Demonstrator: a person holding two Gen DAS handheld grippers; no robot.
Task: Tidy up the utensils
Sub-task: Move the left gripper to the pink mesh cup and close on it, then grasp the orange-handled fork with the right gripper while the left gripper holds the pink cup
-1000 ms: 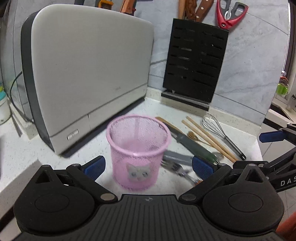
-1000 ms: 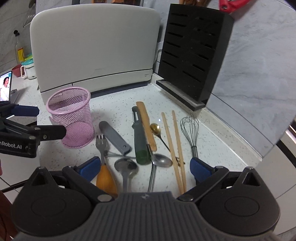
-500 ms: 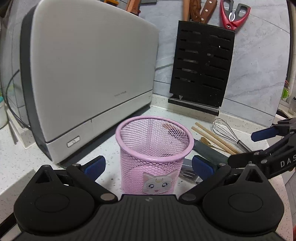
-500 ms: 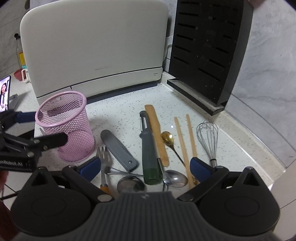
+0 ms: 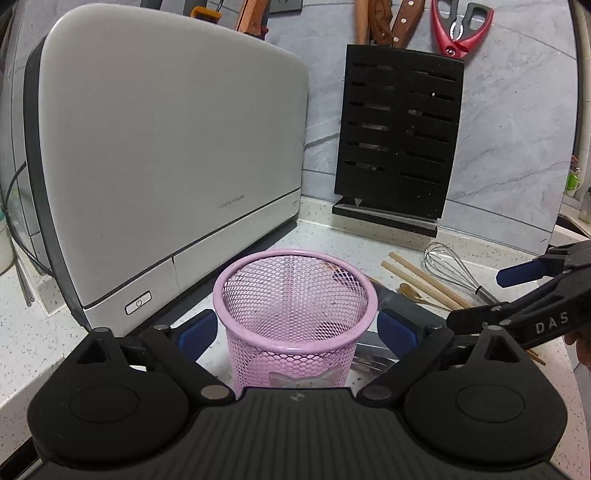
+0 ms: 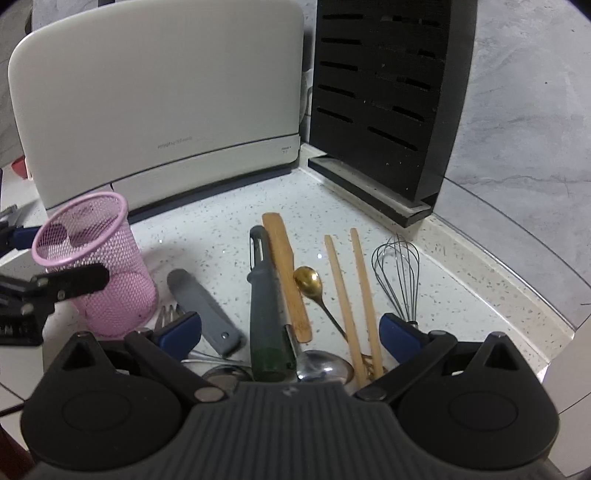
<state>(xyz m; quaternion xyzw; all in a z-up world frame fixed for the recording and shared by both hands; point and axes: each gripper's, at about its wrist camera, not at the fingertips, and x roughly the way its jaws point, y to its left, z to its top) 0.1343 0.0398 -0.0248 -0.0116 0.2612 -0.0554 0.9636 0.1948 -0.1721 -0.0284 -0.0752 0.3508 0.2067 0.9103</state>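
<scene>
A pink mesh cup point(image 5: 295, 314) stands empty on the counter between the open fingers of my left gripper point(image 5: 295, 332); it also shows at the left of the right wrist view point(image 6: 99, 266). My right gripper point(image 6: 290, 328) is open and empty, low over the loose utensils: a green-handled peeler point(image 6: 264, 310), a wooden spatula point(image 6: 286, 273), a gold spoon point(image 6: 310, 284), chopsticks point(image 6: 351, 295), a whisk point(image 6: 399, 273), a grey handle point(image 6: 201, 306), a fork point(image 6: 168, 315) and metal spoons point(image 6: 321, 365). The right gripper also shows at the right of the left wrist view point(image 5: 535, 295).
A large white appliance point(image 5: 159, 166) stands behind the cup. A black knife block point(image 5: 399, 140) holding knives and red scissors point(image 5: 458, 29) stands in the back corner against the grey wall. The counter edge drops off at the right point(image 6: 554, 350).
My left gripper has moved forward and lower so the pink cup now sits between its fingers. My right gripper has moved forward and down over the utensils.
</scene>
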